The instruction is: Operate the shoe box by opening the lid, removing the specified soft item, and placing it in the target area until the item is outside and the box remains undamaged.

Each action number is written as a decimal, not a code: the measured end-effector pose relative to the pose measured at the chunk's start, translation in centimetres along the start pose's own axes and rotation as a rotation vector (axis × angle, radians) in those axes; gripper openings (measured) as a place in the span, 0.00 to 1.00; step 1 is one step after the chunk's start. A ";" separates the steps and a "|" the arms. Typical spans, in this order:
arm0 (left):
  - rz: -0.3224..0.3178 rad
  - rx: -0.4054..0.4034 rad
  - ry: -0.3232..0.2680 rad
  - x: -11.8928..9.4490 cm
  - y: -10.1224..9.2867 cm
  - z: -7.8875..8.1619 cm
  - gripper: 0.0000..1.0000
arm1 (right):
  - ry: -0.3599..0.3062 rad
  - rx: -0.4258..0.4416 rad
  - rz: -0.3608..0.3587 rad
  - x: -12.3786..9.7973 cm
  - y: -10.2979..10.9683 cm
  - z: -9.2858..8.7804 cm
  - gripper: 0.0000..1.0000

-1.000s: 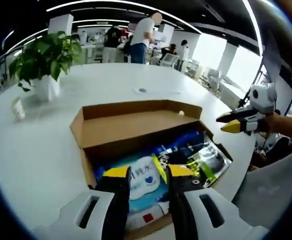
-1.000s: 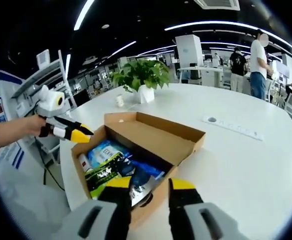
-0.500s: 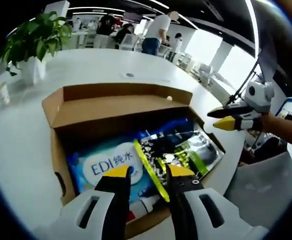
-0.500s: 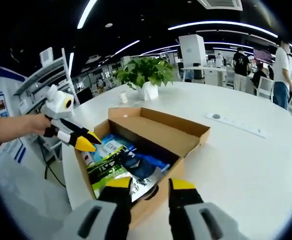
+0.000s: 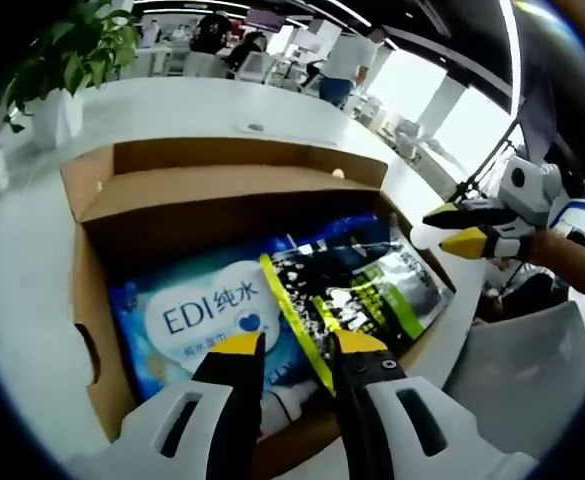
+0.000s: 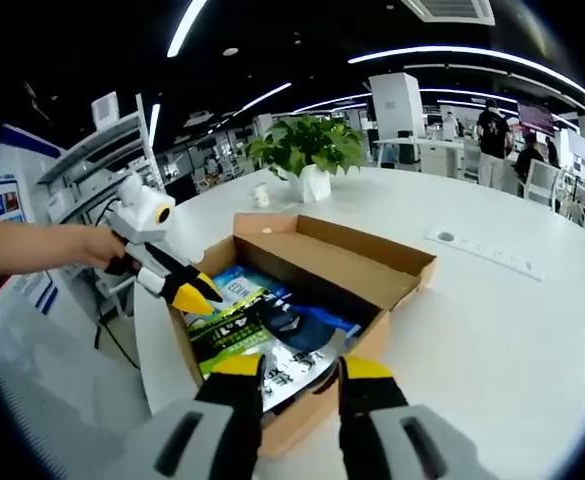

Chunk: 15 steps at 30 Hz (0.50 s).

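Left gripper view: box (image 5: 102, 300) sits open on the worktop (image 5: 32, 260), so the left gripper (image 5: 287, 345), fingers apart and empty, hangs over the blue pack (image 5: 207, 315). Right gripper (image 6: 302, 368) waits near, open, empty.

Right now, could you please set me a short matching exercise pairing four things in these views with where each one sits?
Things:
1. blue EDI wet-wipes pack
2. black-and-green packet
3. potted plant
4. left gripper

Places:
A. on the white table beyond the box
B. hovering at the box's near edge
C. in the cardboard shoe box, beside the wipes
D. in the box, beneath the left gripper's jaws

Pairs: 1-D, 2-C, 3-A, 4-B
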State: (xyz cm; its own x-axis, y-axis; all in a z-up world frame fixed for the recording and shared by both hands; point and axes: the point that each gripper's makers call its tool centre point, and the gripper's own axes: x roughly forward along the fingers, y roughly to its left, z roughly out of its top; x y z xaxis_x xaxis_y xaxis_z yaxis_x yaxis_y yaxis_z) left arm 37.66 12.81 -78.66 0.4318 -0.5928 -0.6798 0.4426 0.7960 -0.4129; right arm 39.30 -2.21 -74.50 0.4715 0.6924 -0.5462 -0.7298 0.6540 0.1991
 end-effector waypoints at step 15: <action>-0.028 -0.013 0.072 1.1 -0.2 -0.1 0.19 | -0.048 -0.010 0.024 -0.4 0.5 0.5 0.26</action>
State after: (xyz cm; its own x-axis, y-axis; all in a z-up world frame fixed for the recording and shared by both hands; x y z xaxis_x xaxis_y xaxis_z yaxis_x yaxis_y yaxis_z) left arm 37.94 12.04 -79.42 0.3619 -0.6050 -0.7092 0.4433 0.7809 -0.4400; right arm 38.97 -2.00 -73.78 0.4769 0.7217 -0.5017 -0.7460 0.6342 0.2033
